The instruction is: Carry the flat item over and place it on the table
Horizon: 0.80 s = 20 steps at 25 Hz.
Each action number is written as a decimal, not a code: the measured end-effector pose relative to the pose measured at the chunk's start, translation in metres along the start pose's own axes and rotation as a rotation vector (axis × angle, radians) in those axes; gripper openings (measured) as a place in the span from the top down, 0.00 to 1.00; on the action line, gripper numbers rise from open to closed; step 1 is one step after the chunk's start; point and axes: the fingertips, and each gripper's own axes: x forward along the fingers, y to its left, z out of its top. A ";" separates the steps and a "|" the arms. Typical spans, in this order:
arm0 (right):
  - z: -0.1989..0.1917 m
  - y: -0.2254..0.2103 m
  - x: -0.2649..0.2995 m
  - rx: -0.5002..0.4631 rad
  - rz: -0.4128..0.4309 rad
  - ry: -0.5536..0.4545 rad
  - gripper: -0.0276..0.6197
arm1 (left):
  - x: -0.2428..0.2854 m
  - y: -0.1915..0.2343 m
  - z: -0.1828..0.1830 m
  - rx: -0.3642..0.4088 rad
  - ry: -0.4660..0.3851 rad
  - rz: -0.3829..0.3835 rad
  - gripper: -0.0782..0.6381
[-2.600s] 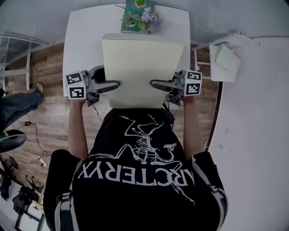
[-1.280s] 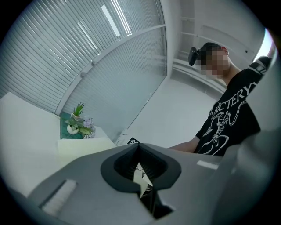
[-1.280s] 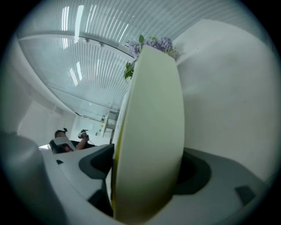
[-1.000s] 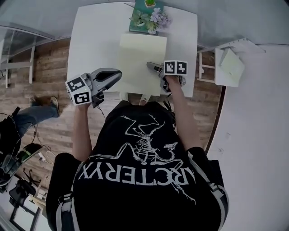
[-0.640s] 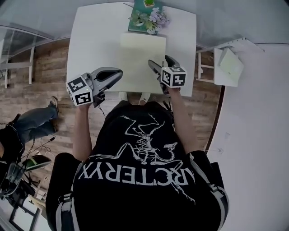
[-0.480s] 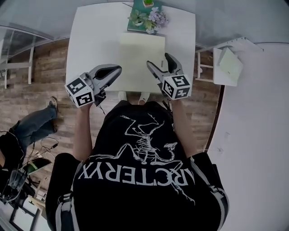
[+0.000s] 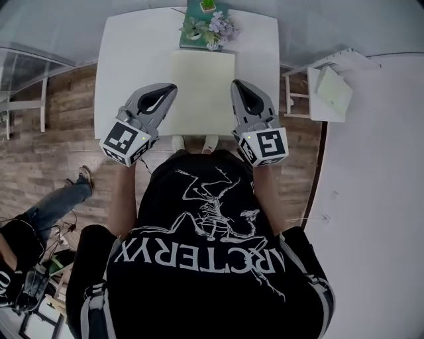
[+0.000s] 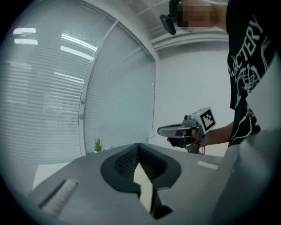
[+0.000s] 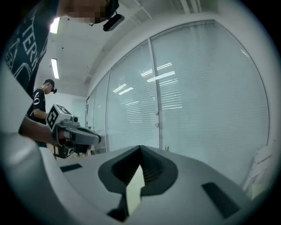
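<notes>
The flat item, a pale cream board, lies flat on the white table, just in front of a potted plant. Neither gripper touches it. My left gripper is held up off the board's left near corner, its jaws shut and empty. My right gripper is held up off the right near corner, also shut and empty. Both point up at the blinds, away from the table. The left gripper view shows the right gripper; the right gripper view shows the left gripper.
A green book lies under the plant at the table's far edge. A white side stand with a pale pad is to the right. Wooden floor runs along the left, where another person's leg shows. A glass wall with blinds stands ahead.
The board, earlier held between both grippers, now lies on the table. The right gripper let go of it, and both grippers drew back towards me and tilted upward.
</notes>
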 end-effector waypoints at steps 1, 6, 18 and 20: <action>0.003 0.000 -0.001 0.009 0.002 -0.010 0.94 | 0.001 0.000 0.002 0.032 0.011 0.023 0.88; 0.009 0.003 -0.006 -0.002 0.012 -0.023 0.94 | 0.003 -0.001 0.007 0.052 0.009 0.054 0.88; 0.016 0.010 -0.011 -0.018 0.024 -0.036 0.94 | -0.002 -0.010 0.029 0.102 -0.026 0.046 0.88; 0.016 0.011 -0.011 -0.016 0.023 -0.035 0.94 | -0.003 -0.011 0.029 0.114 -0.024 0.046 0.88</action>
